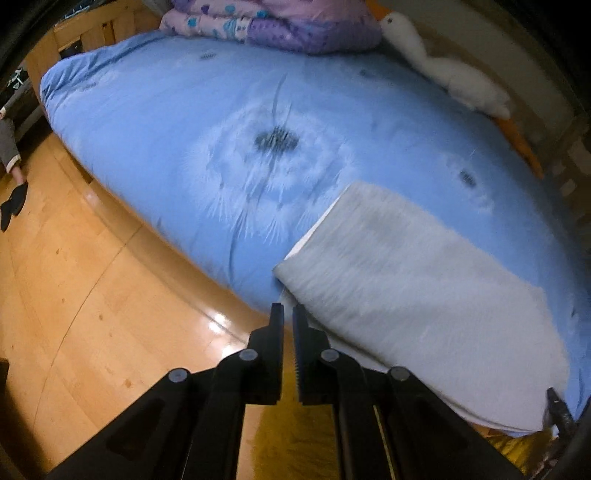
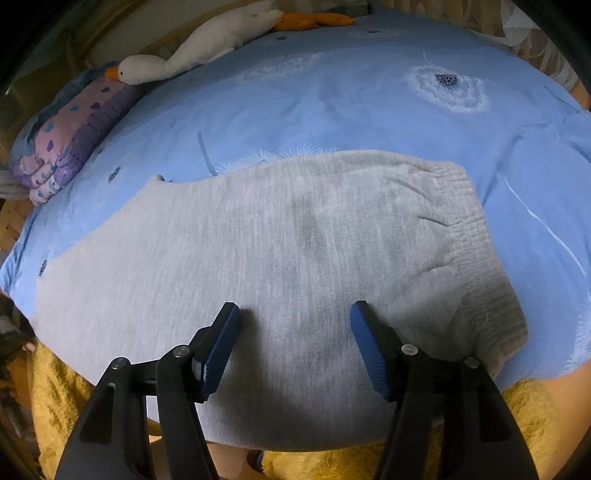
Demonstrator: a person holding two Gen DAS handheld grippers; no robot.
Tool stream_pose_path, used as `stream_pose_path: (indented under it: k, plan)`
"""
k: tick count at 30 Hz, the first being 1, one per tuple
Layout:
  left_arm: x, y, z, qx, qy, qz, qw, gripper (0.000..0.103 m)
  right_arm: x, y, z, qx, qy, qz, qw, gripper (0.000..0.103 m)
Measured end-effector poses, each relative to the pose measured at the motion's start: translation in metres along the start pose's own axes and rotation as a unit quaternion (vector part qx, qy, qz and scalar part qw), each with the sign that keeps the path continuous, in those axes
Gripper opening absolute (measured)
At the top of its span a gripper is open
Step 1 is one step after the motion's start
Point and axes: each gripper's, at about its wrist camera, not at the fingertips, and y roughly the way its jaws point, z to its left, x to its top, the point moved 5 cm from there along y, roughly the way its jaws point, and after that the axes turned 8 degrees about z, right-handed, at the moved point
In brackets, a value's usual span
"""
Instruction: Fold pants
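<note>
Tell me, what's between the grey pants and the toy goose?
Only bare blue blanket lies between the grey pants and the toy goose; the right wrist view shows it.

Left hand-held gripper closed, right agape

We see left gripper at bottom centre, jaws nearly together, nothing between them, tips just beside near corner of folded grey pants. Pants lie at bed edge on blue duvet with dandelion print. We note purple patterned bedding folded at far end, white goose plush along far right side. Wooden floor on left; yellow fluffy fabric below gripper. At left edge, person's leg and dark sock.
</note>
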Motion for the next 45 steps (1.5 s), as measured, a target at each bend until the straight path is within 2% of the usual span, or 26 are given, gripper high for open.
stream_pose_path:
  k: [1, 3, 5, 7, 11, 16, 18, 19, 25, 27, 30, 33, 36, 39, 41, 45]
  plan:
    - [0.002, -0.003, -0.002, -0.003, 0.003, -0.004, 1.0000, 0.004, 0.001, -0.001, 0.002, -0.004, 0.000, 0.002, 1.000, 0.063]
    - [0.010, -0.011, -0.010, -0.012, 0.019, -0.011, 0.9997, 0.014, 0.003, -0.002, 0.004, -0.013, 0.004, 0.007, 1.000, 0.063]
    - [0.021, -0.014, -0.024, -0.009, 0.043, -0.018, 0.9989, 0.029, 0.007, -0.004, 0.007, -0.009, 0.014, 0.011, 1.000, 0.063]
    - [0.032, -0.010, -0.034, 0.002, 0.055, -0.020, 0.9983, 0.030, 0.011, -0.005, 0.011, 0.004, 0.019, 0.013, 1.000, 0.063]
    - [0.057, 0.012, -0.054, -0.024, 0.076, -0.016, 0.9967, 0.031, 0.016, -0.003, 0.017, 0.002, 0.009, 0.016, 1.000, 0.063]
    - [0.077, 0.057, -0.062, -0.021, 0.069, 0.018, 0.9972, 0.030, 0.017, 0.004, 0.024, -0.014, -0.008, 0.017, 1.000, 0.063]
    - [0.076, 0.063, -0.062, -0.025, 0.063, 0.014, 0.9976, 0.021, 0.016, 0.006, 0.025, -0.022, -0.017, 0.015, 1.000, 0.063]
    - [0.074, 0.060, -0.063, -0.021, 0.065, 0.001, 0.9977, 0.008, 0.016, 0.008, 0.026, -0.027, -0.022, 0.014, 0.999, 0.063]
    - [0.068, 0.063, -0.058, 0.018, 0.070, -0.018, 0.9972, 0.005, 0.022, 0.017, 0.030, -0.039, -0.040, 0.006, 0.998, 0.067]
    - [0.071, 0.067, -0.054, 0.014, 0.063, -0.015, 0.9978, 0.005, 0.024, 0.019, 0.031, -0.037, -0.041, 0.002, 0.998, 0.069]
    - [0.076, 0.067, -0.054, 0.036, 0.059, -0.019, 0.9974, 0.011, 0.022, 0.022, 0.031, -0.036, -0.052, -0.009, 0.998, 0.070]
    - [0.073, 0.060, -0.056, 0.043, 0.063, -0.009, 0.9971, 0.012, 0.020, 0.020, 0.030, -0.029, -0.056, -0.013, 0.998, 0.070]
    - [0.063, 0.041, -0.064, 0.020, 0.084, -0.006, 0.9962, 0.013, 0.022, 0.016, 0.026, -0.009, -0.050, -0.002, 0.999, 0.070]
    - [0.049, 0.019, -0.075, 0.009, 0.106, -0.013, 0.9942, 0.024, 0.024, 0.004, 0.014, 0.018, -0.019, 0.005, 1.000, 0.070]
    - [0.036, 0.006, -0.084, -0.006, 0.115, -0.016, 0.9932, 0.035, 0.023, -0.009, 0.003, 0.022, 0.004, -0.004, 1.000, 0.070]
    - [0.017, 0.002, -0.097, -0.027, 0.122, -0.004, 0.9922, 0.038, 0.018, -0.040, -0.024, 0.023, 0.036, -0.033, 0.999, 0.070]
